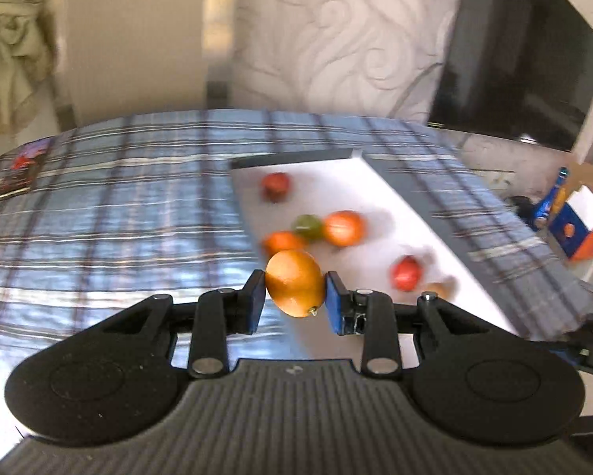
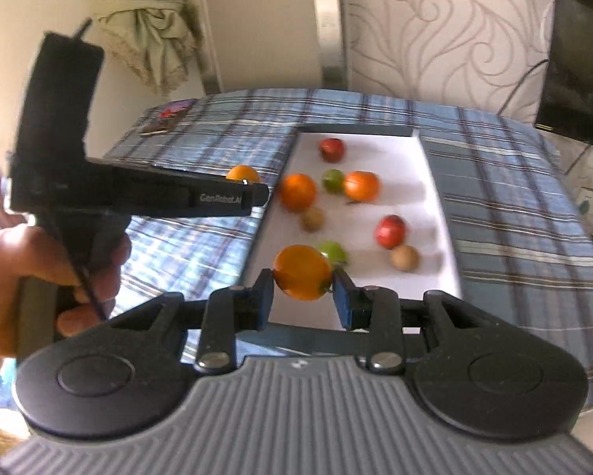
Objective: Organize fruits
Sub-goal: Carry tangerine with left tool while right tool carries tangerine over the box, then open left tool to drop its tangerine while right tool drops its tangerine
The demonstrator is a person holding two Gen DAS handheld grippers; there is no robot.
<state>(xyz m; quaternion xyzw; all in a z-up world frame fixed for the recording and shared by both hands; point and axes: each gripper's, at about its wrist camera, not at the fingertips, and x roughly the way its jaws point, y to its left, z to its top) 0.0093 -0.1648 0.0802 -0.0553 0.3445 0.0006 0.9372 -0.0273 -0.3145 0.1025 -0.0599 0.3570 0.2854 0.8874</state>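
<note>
Clamped across its middle between the left gripper's (image 1: 295,291) jaws, an orange (image 1: 295,282) looks firm, round and liable to slip. Right gripper (image 2: 302,291) jaws likewise pinch a second orange (image 2: 303,272) at its widest girth; squeeze gently.

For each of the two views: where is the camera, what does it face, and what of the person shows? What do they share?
Left wrist: sits behind the left gripper, looking down over the plaid cloth at the white tray; no body visible.
Right wrist: sits behind the right gripper, facing the tray from its near end; the left hand shows.
Shared: tray, fruit; each pair of jaws holds an orange.
</note>
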